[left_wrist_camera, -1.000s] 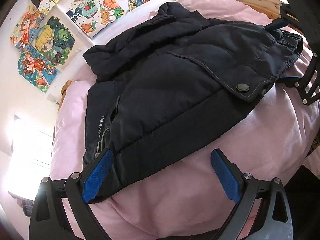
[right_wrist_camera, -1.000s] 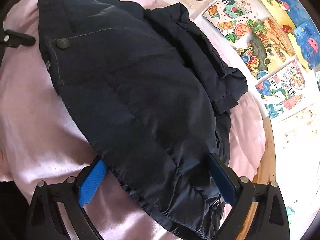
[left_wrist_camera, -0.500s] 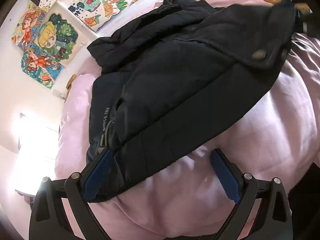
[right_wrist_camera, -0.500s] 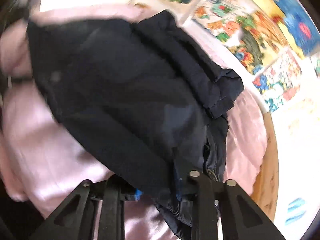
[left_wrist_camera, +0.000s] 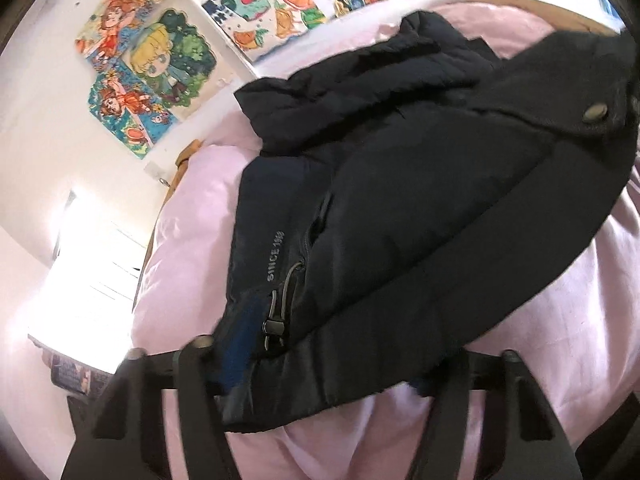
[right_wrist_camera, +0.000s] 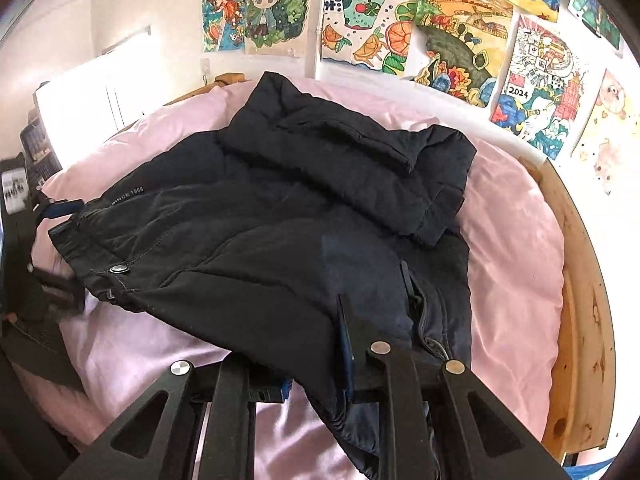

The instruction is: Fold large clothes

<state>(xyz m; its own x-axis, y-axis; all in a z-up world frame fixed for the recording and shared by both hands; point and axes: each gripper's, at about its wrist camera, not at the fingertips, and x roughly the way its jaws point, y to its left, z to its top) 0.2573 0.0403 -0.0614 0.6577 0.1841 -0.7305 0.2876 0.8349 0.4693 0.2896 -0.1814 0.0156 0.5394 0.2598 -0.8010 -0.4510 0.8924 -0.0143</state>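
A dark navy padded jacket point(left_wrist_camera: 420, 184) lies part-folded on a pink bed point(left_wrist_camera: 192, 248), with "SINCE 1968" print and a zip pull near its hem. My left gripper point(left_wrist_camera: 320, 376) is shut on the jacket's near hem corner, its blue pads mostly buried in fabric. In the right wrist view the same jacket point(right_wrist_camera: 280, 232) spreads across the bed point(right_wrist_camera: 516, 240). My right gripper point(right_wrist_camera: 316, 368) is shut on the opposite hem corner. The left gripper point(right_wrist_camera: 56, 208) shows at the far left there, on the jacket's edge.
A wooden bed frame point(right_wrist_camera: 580, 320) curves along the right side. Colourful drawings point(right_wrist_camera: 452, 36) cover the wall behind the bed. A bright window point(left_wrist_camera: 80, 272) is at the left.
Both grippers went from open around the jacket's hem to shut on it; the right closed first, then the left. The held hem has lifted and the jacket has shifted.
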